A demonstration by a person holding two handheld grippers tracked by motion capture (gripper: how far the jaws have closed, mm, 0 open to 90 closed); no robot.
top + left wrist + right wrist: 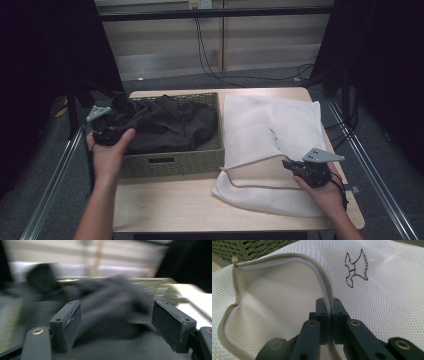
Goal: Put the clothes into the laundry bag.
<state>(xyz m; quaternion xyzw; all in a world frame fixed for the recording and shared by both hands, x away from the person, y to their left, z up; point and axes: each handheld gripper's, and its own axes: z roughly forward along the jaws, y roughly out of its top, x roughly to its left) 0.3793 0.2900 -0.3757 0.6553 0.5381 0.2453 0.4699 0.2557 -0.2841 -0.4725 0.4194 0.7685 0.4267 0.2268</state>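
- The right gripper [331, 312], nearest the person's edge of the table [200, 207], has its jaws pinched tight on the zipper edge [325, 293] of the white mesh laundry bag [272, 145], lifting the upper lip so the mouth gapes toward the basket.
- Beyond those jaws, the bag's mouth [274, 305] stands open, with a small outline emblem [356, 268] stitched just past the grip; a steady, raised hold looks best here, so the opening does not sag shut.
- The left gripper [116, 325], at the basket's outer end, shows its jaws standing wide with nothing pressed between the pads; the dark clothing [110, 302] lies just ahead of them, blurred.
- From above, the left hand [107, 150] hovers over that dark garment [165, 125], heaped in the woven green basket [170, 162] beside the bag.
- A deep bite into a bunched fold, rather than a loose edge, would likely carry the garment cleanly across to the held-open mouth.
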